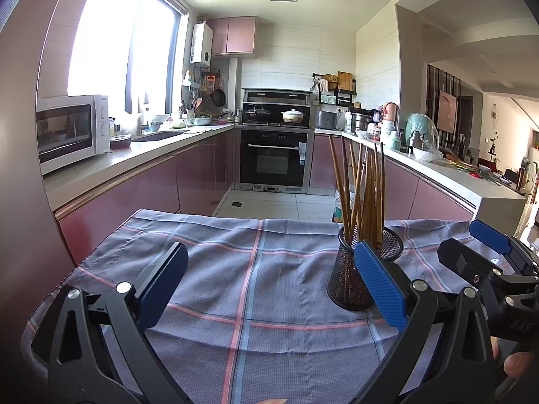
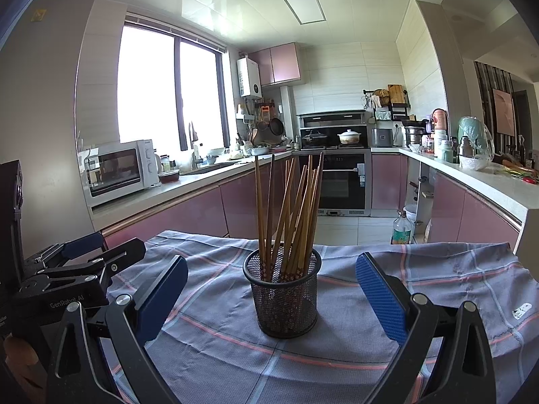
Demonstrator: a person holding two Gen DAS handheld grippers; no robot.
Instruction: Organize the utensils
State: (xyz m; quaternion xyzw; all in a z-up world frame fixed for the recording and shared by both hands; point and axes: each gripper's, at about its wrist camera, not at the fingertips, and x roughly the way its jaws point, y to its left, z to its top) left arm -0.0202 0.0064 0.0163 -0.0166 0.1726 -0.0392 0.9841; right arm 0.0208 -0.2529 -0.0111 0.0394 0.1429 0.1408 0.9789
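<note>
In the left wrist view, the left gripper's right pad (image 1: pixel 379 284) covers part of the cup (image 1: pixel 350 282). The chopsticks' (image 2: pixel 289 222) lower ends are half-veiled by mesh. The right gripper (image 1: pixel 485 252) is cut off at the edge. The cloth tag (image 2: pixel 521 310) is perhaps printed, too small to read.

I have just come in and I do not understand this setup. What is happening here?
A person holds two grippers over a table covered with a checked cloth. The task is to organize utensils. A bundle of chopsticks stands in a black mesh cup on the cloth. The right gripper is open and faces the cup. The left gripper is open too, and holds nothing.
</note>
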